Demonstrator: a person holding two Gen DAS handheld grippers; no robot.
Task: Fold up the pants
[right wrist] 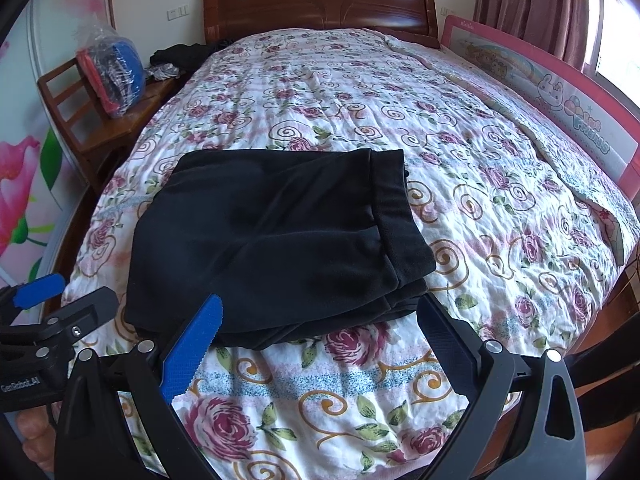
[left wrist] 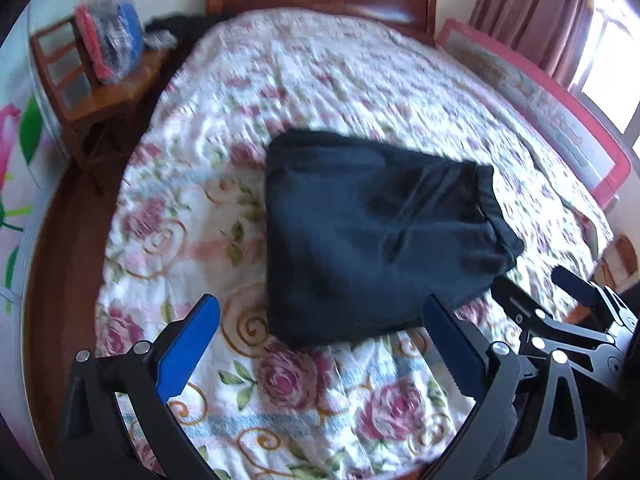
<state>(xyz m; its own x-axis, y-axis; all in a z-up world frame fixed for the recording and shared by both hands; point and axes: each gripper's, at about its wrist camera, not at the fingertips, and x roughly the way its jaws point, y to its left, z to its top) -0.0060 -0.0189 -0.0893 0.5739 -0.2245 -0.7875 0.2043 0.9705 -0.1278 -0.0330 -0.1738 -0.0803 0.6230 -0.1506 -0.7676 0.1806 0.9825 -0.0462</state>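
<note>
Black pants (right wrist: 276, 248) folded in compact stack on floral bedspread (right wrist: 460, 208), just ahead of both grippers. Long axis runs away toward headboard (right wrist: 320, 4). Left gripper (left wrist: 320, 344) & right gripper (right wrist: 320, 344): jaws apart, empty. Right approx nearer.

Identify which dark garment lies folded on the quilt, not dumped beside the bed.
The black pants, folded into a compact stack mid-quilt just beyond both open grippers; the other dark clothes sit crumpled left of the headboard.
</note>
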